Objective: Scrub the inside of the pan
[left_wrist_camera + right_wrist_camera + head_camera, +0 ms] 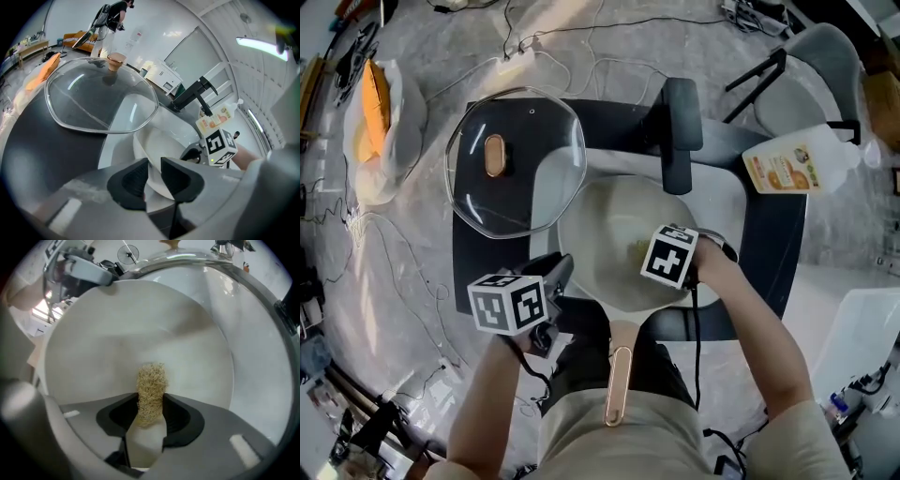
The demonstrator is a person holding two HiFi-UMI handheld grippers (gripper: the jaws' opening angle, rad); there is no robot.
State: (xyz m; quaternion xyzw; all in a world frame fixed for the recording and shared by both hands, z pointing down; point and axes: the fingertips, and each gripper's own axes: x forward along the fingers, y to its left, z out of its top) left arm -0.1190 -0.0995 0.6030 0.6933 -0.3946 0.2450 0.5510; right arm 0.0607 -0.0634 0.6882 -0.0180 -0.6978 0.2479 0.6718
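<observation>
**Pan pinned at the rim, scrub pad in the bowl: slip is the danger**

Pan (609, 244) sits dead centre in the white sink (733, 202), with its handle (619, 375) running out at 6 o'clock toward the person. The left gripper (561, 274) comes in at 8 o'clock, jaws nipped onto the rim with the thin white wall pinched between the two black pads. The right gripper (656, 247) reaches over the bowl from 4 o'clock, jaws closed tight on a scrub pad (151, 389). The fibrous tip pokes out past the pads toward the pale inner surface. Whether it is actually touching, I can't confirm.

Now the trouble spots. That rim hold is a narrow bite on a smooth, curved edge. Push hard with the pad and the pan could twist or slide out of the left jaws, probably swinging about the handle. Only a short length of the pad shows beyond the jaws, so a steep angle could bring the hard jaw tips down on the coating and scratch it.

The glass lid (516, 164) sits at 10 o'clock, its edge right up against the pan's rim. A wide stroke or a lurching pan could knock it. The black faucet (680, 131) stands close at 12 o'clock, so a long forward sweep risks a bump there. The detergent bottle (792, 167) at 2 o'clock is well apart and looks safe.
</observation>
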